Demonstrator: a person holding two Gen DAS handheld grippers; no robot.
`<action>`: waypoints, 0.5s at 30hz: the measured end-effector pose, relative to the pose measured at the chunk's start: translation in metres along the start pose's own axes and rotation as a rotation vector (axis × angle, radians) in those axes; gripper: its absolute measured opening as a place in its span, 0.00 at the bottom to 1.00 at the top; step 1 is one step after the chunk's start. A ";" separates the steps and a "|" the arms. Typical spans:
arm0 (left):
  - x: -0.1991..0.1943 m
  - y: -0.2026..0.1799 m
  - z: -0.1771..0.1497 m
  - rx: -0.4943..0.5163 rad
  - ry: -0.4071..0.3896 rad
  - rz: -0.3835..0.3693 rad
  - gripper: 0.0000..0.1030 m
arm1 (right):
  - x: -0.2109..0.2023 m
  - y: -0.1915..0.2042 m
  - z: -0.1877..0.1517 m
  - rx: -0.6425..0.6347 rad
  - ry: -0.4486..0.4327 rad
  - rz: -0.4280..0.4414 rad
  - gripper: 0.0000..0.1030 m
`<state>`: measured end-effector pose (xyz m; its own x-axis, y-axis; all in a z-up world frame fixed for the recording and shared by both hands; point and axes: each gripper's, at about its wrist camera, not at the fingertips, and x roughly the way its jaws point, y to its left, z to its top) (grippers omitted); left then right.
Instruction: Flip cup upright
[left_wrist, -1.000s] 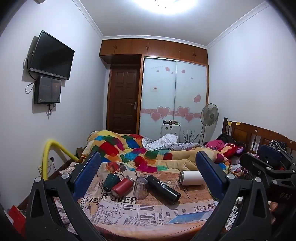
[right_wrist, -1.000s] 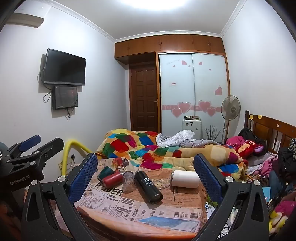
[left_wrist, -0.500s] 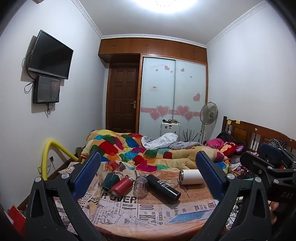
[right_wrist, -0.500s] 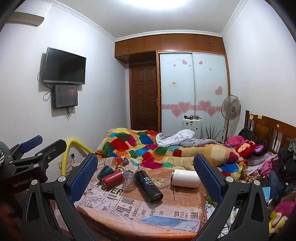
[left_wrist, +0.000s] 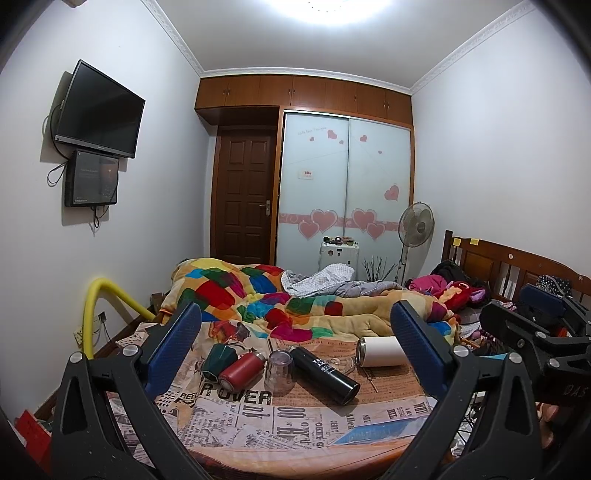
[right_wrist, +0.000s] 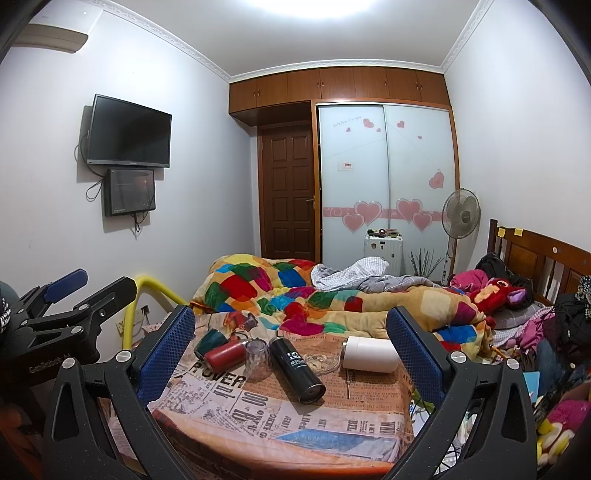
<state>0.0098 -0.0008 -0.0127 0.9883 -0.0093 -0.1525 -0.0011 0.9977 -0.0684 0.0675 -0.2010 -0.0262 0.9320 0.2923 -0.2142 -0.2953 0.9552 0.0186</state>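
Newsprint-covered table holds inverted glass cup between red flask and black flask; both hand-held grippers released.

The desk's near edge is cut off behind the left gripper, the white cup's far end hides behind its right finger, and the black bottle's label is too small to read.

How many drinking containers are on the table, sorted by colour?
Green cup: 1
Red bottle: 1
Clear glass: 1
Black bottle: 1
White bottle: 1
Total: 5
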 end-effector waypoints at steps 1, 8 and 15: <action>0.000 -0.001 0.000 0.001 0.001 -0.001 1.00 | 0.000 0.000 0.000 0.000 0.000 0.001 1.00; 0.000 -0.001 -0.001 0.001 0.002 -0.002 1.00 | 0.000 0.000 0.000 -0.002 0.001 0.000 1.00; 0.000 -0.003 -0.002 0.000 0.004 -0.002 1.00 | 0.000 0.000 0.001 -0.001 0.001 0.000 1.00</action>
<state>0.0100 -0.0039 -0.0147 0.9876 -0.0118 -0.1567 0.0011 0.9976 -0.0685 0.0676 -0.2006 -0.0257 0.9318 0.2921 -0.2155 -0.2954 0.9552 0.0178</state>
